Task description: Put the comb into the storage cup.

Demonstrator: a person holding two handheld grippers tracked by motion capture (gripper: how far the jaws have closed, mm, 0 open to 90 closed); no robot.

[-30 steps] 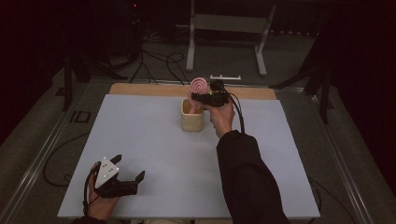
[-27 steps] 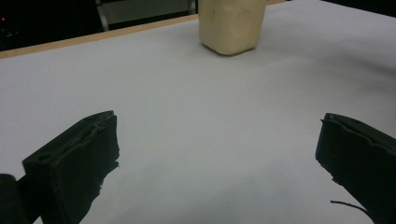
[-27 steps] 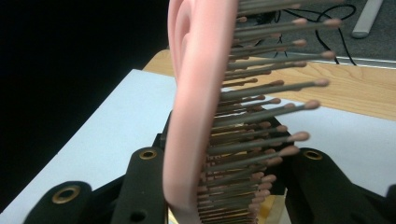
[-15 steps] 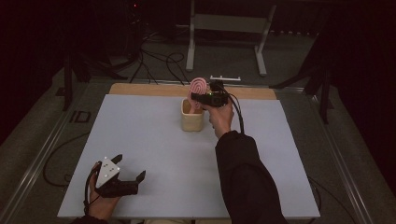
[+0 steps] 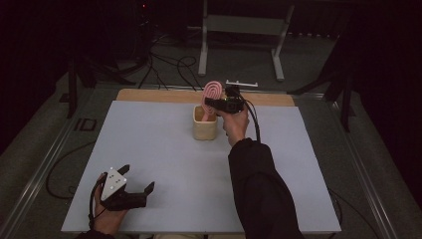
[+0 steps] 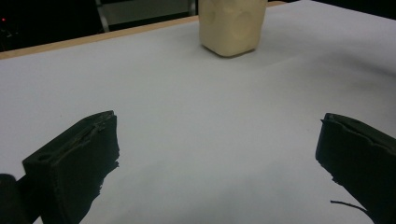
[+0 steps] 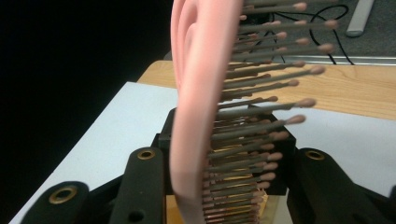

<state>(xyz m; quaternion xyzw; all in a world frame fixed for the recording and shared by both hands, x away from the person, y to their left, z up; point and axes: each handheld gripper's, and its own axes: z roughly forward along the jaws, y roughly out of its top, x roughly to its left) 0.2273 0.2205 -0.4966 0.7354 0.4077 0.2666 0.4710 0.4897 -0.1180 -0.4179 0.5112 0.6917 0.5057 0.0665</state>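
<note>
A pink hairbrush (image 5: 214,92) stands upright with its handle down inside a beige cup (image 5: 204,128) at the far middle of the white table. My right gripper (image 5: 211,104) comes at it from the right and is shut on the brush just above the cup's rim. In the right gripper view, the brush (image 7: 196,116) fills the gap of the right gripper (image 7: 229,186), pink back against one jaw and bristles toward the other. My left gripper (image 5: 137,178) rests open on the table at the near left, holding nothing. In the left gripper view, the left gripper (image 6: 217,154) faces the cup (image 6: 232,25) from well short of it.
The white table (image 5: 149,149) has a wooden strip (image 5: 159,95) along its far edge. Behind it, a metal stand (image 5: 244,30) and cables (image 5: 164,64) lie on the floor. Dark surroundings close in on both sides.
</note>
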